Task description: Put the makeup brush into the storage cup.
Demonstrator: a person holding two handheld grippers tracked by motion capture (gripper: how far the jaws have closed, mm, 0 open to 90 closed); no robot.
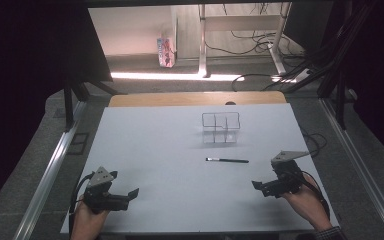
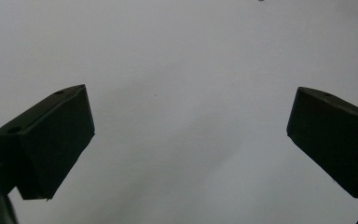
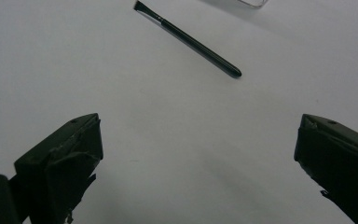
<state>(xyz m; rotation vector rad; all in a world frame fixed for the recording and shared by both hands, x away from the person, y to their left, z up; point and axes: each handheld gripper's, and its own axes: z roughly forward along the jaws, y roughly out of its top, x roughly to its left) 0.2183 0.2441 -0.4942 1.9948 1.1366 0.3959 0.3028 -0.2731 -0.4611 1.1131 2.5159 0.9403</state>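
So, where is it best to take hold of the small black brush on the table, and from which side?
Grip the brush at the middle of its thin black handle, coming straight down from above. It lies flat on the white table with free space around it, so the jaws should close across its narrow width. The right gripper, nearer and open, seems the natural choice.

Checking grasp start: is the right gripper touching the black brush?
Apart. The right gripper view shows bare table between the open right gripper and the brush.

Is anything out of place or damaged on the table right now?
Nothing stands out. The brush lies flat on the white table, apart from the upright clear organizer. Left gripper and right gripper are open and hold nothing.
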